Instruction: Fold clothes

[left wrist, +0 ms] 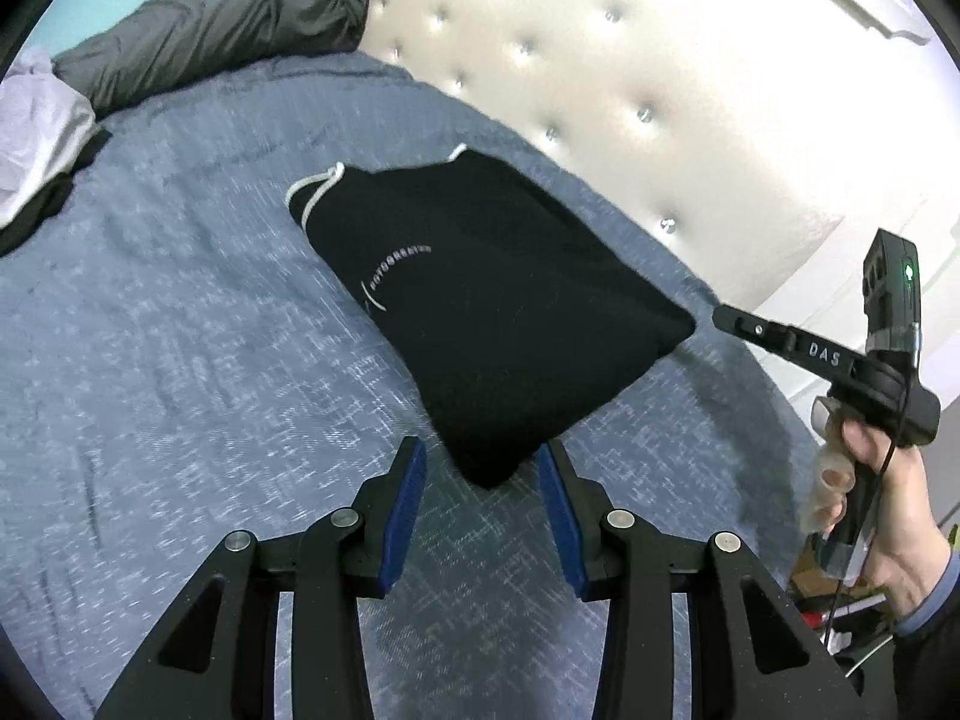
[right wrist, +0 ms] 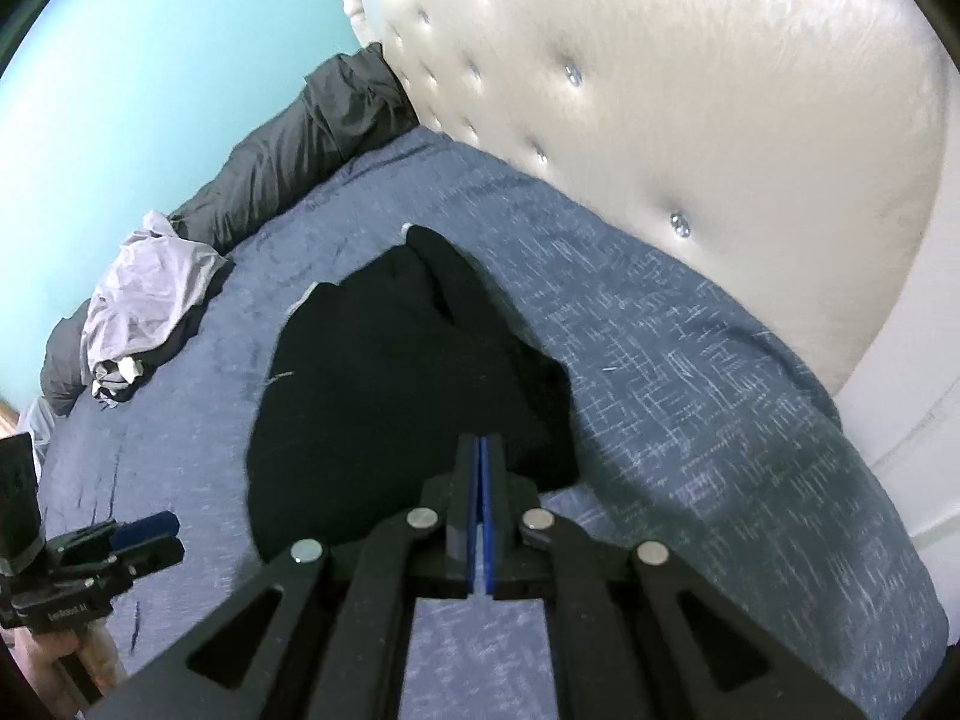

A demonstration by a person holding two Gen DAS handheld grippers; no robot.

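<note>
The left gripper (left wrist: 483, 468) hovers over the blue bedspread (left wrist: 180, 390) with its blue-padded fingers (left wrist: 403, 516) spread well apart and nothing between them; the near corner of the folded black hoodie (left wrist: 498, 300) lies just ahead of the gap between the fingertips, seemingly not touching either pad. From there the hoodie stretches away as a neat, roughly square bundle, a curved line of pale lettering on its top face and a white drawcord (left wrist: 318, 186) looping out at its far corner. The right gripper (right wrist: 483, 450) has its fingers pressed together, blue pads meeting in a thin line; their tips sit over the hoodie's near right edge, and whether any cloth is pinched between them cannot be told. In the left wrist view a hand (left wrist: 870, 498) with a blue cuff holds that gripper's handle, its tip just beside the hoodie's right corner. The hoodie lies toward the head end of the bed, near the cream tufted headboard (left wrist: 600, 60). Well apart, along the far edge of the bed, a rolled grey duvet (left wrist: 210, 30) rests against the turquoise wall (right wrist: 150, 48), with a crumpled pale garment (right wrist: 144, 300) piled beside it.
</note>
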